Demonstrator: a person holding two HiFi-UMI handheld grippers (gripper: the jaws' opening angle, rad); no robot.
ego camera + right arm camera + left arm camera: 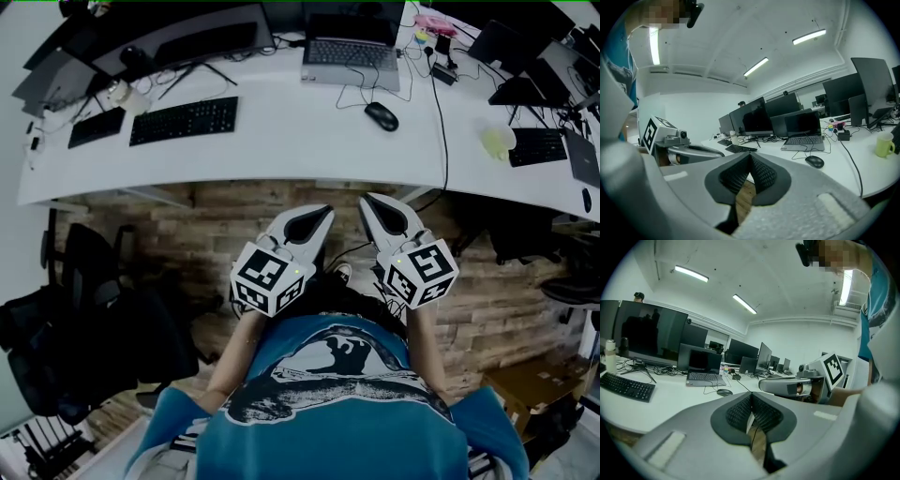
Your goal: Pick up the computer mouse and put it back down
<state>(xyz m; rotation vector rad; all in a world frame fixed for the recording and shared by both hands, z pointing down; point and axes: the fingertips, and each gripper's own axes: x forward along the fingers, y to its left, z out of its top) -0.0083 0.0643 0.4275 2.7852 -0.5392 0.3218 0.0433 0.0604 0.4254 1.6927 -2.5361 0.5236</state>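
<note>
**Pressed Together, Empty, Held Back From the Edge**

Head view: shows the left tongs and the right tongs side by side, tips angled toward each other. Puts both over the wood-plank floor, short of the near edge of the curved white surface. Finds the computer mouse lying flat on that surface, in front of the open laptop and toward its right corner, well apart from both tongs. Places a black keyboard far to the mouse's left and a pale mug to its right. Traces a black cable down the surface between mouse and mug and over the near edge.

Left gripper view: looks along the left tongs with the ribbed jaws pressed together and nothing pinched (only a sliver of floor through the gap beneath them). Catches the mouse small in the distance beyond the tips, near the laptop, and the right tongs off to the right.

Right gripper view: gives the same reading for the right tongs, jaws meeting with nothing between. Sets the mouse on the surface ahead and to the right of the tips, apart from them. Has the laptop behind it and the mug further right.
</note>
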